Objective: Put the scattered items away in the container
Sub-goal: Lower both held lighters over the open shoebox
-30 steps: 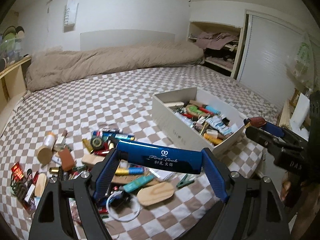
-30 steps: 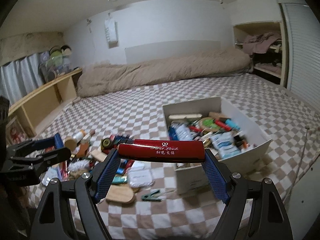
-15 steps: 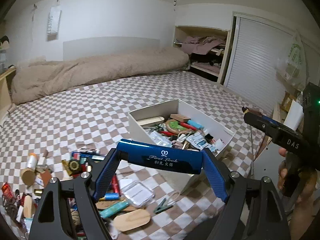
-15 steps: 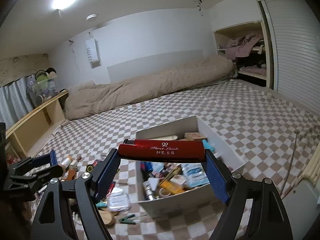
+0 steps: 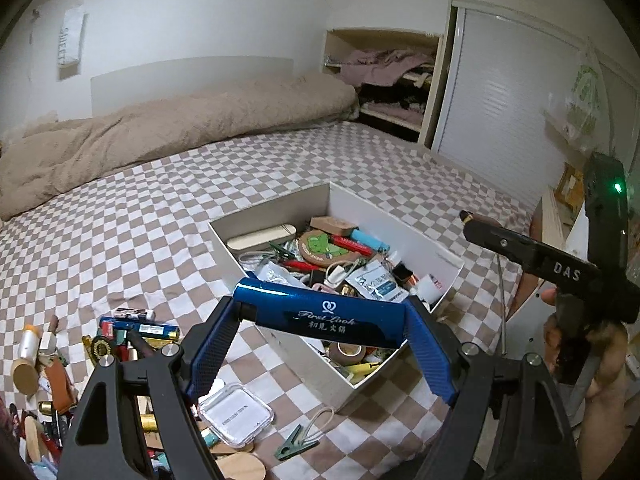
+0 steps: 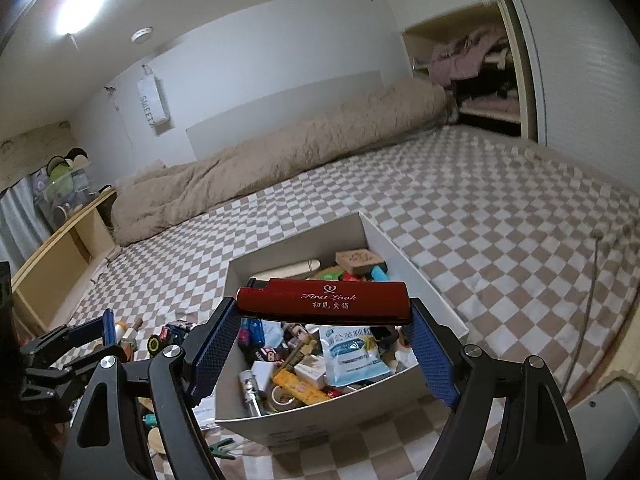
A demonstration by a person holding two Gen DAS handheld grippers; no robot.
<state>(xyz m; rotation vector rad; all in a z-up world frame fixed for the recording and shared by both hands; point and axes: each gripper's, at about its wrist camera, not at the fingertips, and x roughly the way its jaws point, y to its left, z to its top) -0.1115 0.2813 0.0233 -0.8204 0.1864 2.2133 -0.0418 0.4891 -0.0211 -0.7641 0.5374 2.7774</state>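
Checkered brown-and-white bedding covers a wide bed (image 5: 168,216), with a beige quilt (image 5: 160,132) bunched along the white wall behind it and an open closet shelf (image 5: 384,76) of clothes at the far corner.

A white box (image 5: 276,208) sits on the bed, already crowded with small things: a cream case (image 5: 262,238), a round green-patterned coaster (image 5: 326,246), a light blue tube (image 5: 370,240), sachets and a roll of tape.

The left gripper (image 5: 322,322) is clamped endwise on a blue lighter (image 5: 320,312), one pad on each end, holding it crosswise in the air above the box's near left wall. The right gripper (image 6: 322,306) is clamped the same way on a red lighter (image 6: 324,300), which hangs directly over the box (image 6: 416,280) interior; below it lie a blue-and-white sachet (image 6: 352,354) and a yellow packet (image 6: 294,384).

More loose items lie on the bed to the left of the box: a clear plastic case (image 5: 236,412), a green clip (image 5: 294,444) with a rubber band, a blue card pack (image 5: 146,328), a small bottle (image 5: 30,346), wooden discs and gold tubes in a heap.

In the left view the right gripper's black body (image 5: 560,268) shows at the right edge, gripped by a hand (image 5: 600,364). In the right view, the left gripper (image 6: 108,324) shows at the left edge, beside the heap.
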